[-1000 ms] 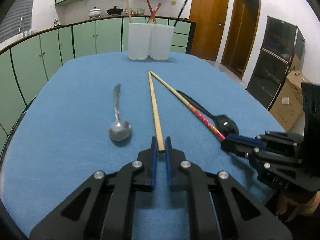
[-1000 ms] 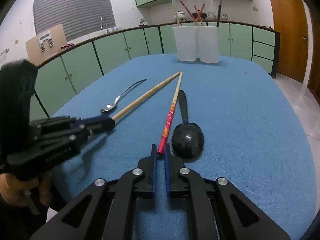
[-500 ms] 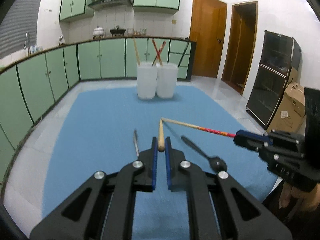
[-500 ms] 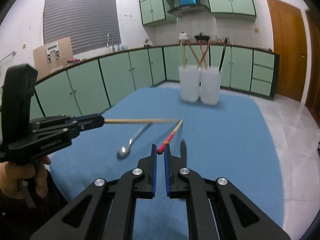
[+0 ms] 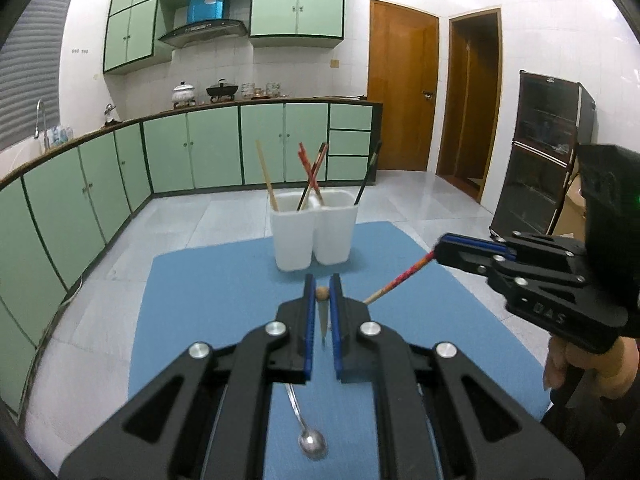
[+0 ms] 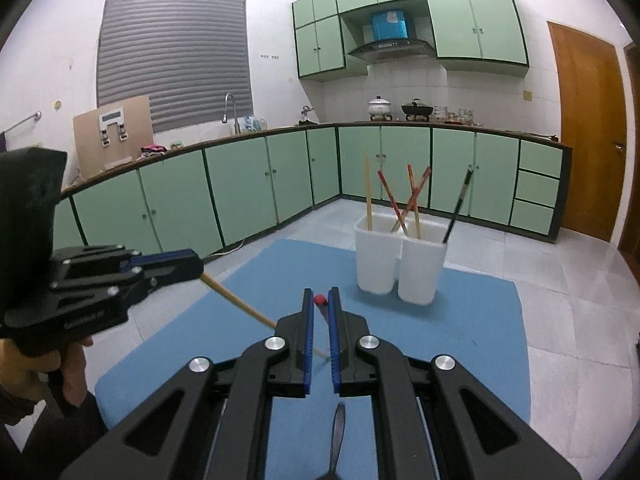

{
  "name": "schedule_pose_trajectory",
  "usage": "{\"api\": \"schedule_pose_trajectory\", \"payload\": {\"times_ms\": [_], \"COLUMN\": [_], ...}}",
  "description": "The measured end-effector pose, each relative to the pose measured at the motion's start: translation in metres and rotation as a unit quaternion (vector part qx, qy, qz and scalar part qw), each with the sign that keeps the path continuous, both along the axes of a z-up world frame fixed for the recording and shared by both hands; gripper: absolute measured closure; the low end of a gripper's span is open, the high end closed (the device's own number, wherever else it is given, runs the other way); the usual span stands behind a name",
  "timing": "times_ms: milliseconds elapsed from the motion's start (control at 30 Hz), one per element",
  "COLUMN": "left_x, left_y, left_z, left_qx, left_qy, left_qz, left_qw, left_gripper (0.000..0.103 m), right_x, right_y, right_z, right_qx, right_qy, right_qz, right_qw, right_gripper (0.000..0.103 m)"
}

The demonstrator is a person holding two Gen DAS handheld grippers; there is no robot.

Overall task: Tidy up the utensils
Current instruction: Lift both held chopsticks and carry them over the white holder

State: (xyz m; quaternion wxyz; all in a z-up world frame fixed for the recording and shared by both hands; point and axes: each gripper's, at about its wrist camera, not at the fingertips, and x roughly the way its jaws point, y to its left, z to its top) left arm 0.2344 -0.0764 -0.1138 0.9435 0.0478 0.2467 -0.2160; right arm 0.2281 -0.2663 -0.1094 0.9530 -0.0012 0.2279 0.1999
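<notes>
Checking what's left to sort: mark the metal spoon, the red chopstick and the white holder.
metal spoon [image 5: 313, 443]: left wrist view, on its bowl.
red chopstick [image 5: 404, 276]: left wrist view, on the patterned shaft.
white holder [image 6: 378, 260]: right wrist view, on the left cup's front wall.

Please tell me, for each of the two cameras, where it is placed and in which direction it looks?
Left wrist: on the left gripper, facing the white holders; it grips a wooden chopstick; the right gripper shows.
Right wrist: on the right gripper, facing the same holders; it grips a red chopstick; the left gripper shows.
Shared: holders, blue mat, both grippers.
</notes>
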Motion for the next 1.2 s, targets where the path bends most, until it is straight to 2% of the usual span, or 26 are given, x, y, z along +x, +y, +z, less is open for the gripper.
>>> {"api": "schedule_pose_trajectory", "payload": {"times_ms": [133, 233, 467, 700, 1033, 1200], "left_x": [0.018, 0.037, 0.077, 0.100, 0.108, 0.125], "left_y": [-0.008, -0.012, -0.008, -0.010, -0.011, -0.021], "left_z": [0.010, 0.015, 0.022, 0.029, 0.034, 0.065], "left_qx": [0.006, 0.002, -0.012, -0.015, -0.022, -0.011], "left_qy": [-0.006, 0.005, 0.026, 0.028, 0.023, -0.006], "left_qz": [-0.010, -0.019, -0.025, -0.033, -0.040, -0.049], "left_qw": [0.9999, 0.9998, 0.9993, 0.9990, 0.9987, 0.9987], "left_gripper": [0.097, 0.097, 0.097, 0.097, 0.097, 0.097], "right_x": [0.027, 0.049, 0.083, 0.096, 0.096, 0.116], "right_y": [0.004, 0.005, 0.000, -0.004, -0.007, -0.014], "right_z": [0.009, 0.013, 0.006, 0.015, 0.025, 0.055], "right_qx": [-0.004, -0.011, -0.003, 0.002, 0.004, -0.002], "right_qy": [0.003, 0.010, 0.041, 0.049, 0.039, 0.024], "right_qz": [0.009, 0.015, 0.022, 0.037, 0.042, 0.030], "right_qw": [1.000, 1.000, 0.999, 0.998, 0.998, 0.999], "right_gripper": [0.096, 0.096, 0.096, 0.097, 0.097, 0.097]}}
